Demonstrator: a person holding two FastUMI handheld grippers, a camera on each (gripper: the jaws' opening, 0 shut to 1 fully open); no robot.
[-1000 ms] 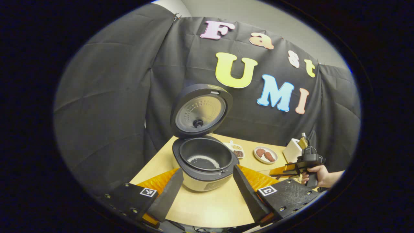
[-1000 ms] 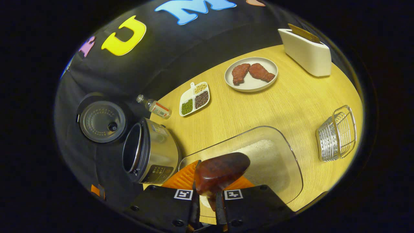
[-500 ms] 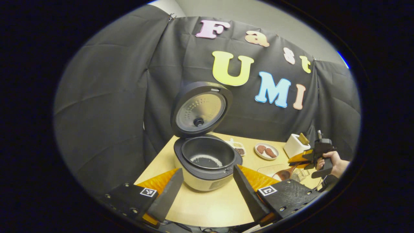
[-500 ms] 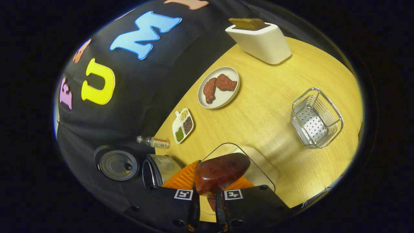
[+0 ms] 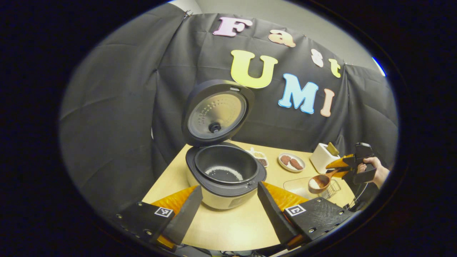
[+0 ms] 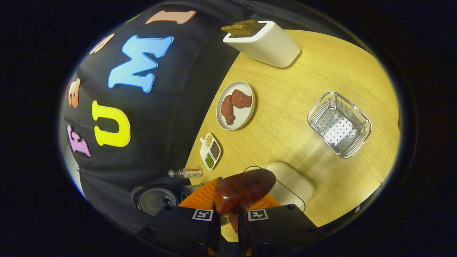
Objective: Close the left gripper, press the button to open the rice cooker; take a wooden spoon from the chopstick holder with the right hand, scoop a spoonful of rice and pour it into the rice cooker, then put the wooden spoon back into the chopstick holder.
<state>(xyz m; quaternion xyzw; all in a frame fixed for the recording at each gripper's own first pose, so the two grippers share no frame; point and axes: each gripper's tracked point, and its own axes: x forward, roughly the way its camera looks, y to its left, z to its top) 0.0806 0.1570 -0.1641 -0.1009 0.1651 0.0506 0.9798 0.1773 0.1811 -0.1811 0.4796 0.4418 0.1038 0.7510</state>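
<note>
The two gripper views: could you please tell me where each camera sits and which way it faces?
Left gripper view: rides the open left gripper, facing the open rice cooker across the table; farther off, a hand.
Right gripper view: rides the right gripper, shut on the wooden spoon, looking down at the table.
Shared: rice cooker, spoon, plate.
</note>
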